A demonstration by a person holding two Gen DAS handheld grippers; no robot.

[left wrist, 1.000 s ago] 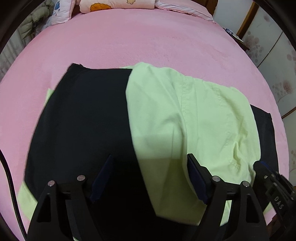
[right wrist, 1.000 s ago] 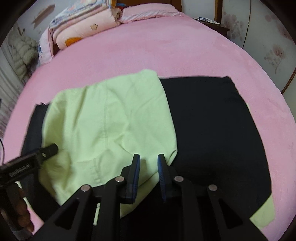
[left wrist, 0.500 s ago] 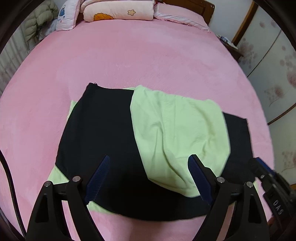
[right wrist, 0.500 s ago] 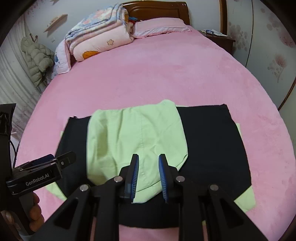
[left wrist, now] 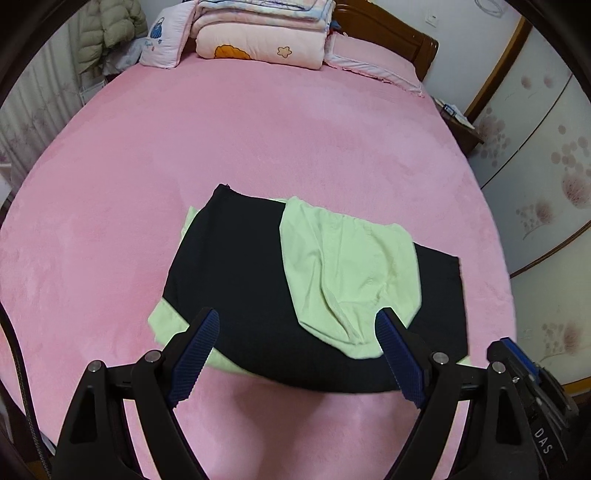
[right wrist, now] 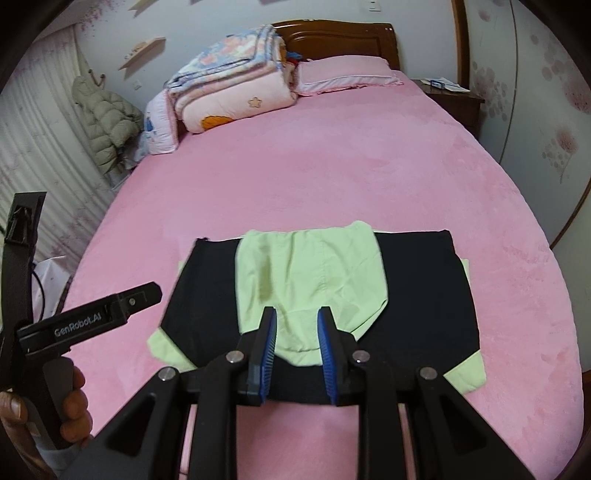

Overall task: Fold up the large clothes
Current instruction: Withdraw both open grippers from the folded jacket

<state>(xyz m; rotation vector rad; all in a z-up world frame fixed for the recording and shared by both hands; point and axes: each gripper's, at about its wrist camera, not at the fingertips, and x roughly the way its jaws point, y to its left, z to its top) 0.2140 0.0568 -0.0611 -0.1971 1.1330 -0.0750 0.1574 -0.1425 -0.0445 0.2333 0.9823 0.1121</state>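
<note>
A folded garment lies flat on the pink bed (left wrist: pixel 295 129). It has a black body (left wrist: pixel 240 266) with a light green flap (left wrist: pixel 343 266) folded over its middle and green corners showing underneath. In the right wrist view the same black cloth (right wrist: pixel 424 295) and green flap (right wrist: pixel 306 266) lie below me. My left gripper (left wrist: pixel 297 317) hovers well above the garment's near edge, jaws wide open and empty. My right gripper (right wrist: pixel 296 312) also hangs above the near edge, with a narrow gap between its blue pads (right wrist: pixel 267 343) and nothing in it. A hand holds the left gripper's handle (right wrist: pixel 66 402).
Folded quilts (left wrist: pixel 258 40) and a pink pillow (right wrist: pixel 347 74) sit at the head of the bed by the wooden headboard (right wrist: pixel 332 33). A puffy jacket (right wrist: pixel 107 122) hangs at the left. A nightstand (right wrist: pixel 450 92) and flowered wardrobe doors (left wrist: pixel 535 166) stand at the right.
Both grippers have risen and drawn back from the garment, which now looks smaller and shows whole. The left jaws have spread a little wider. The garment has not moved.
</note>
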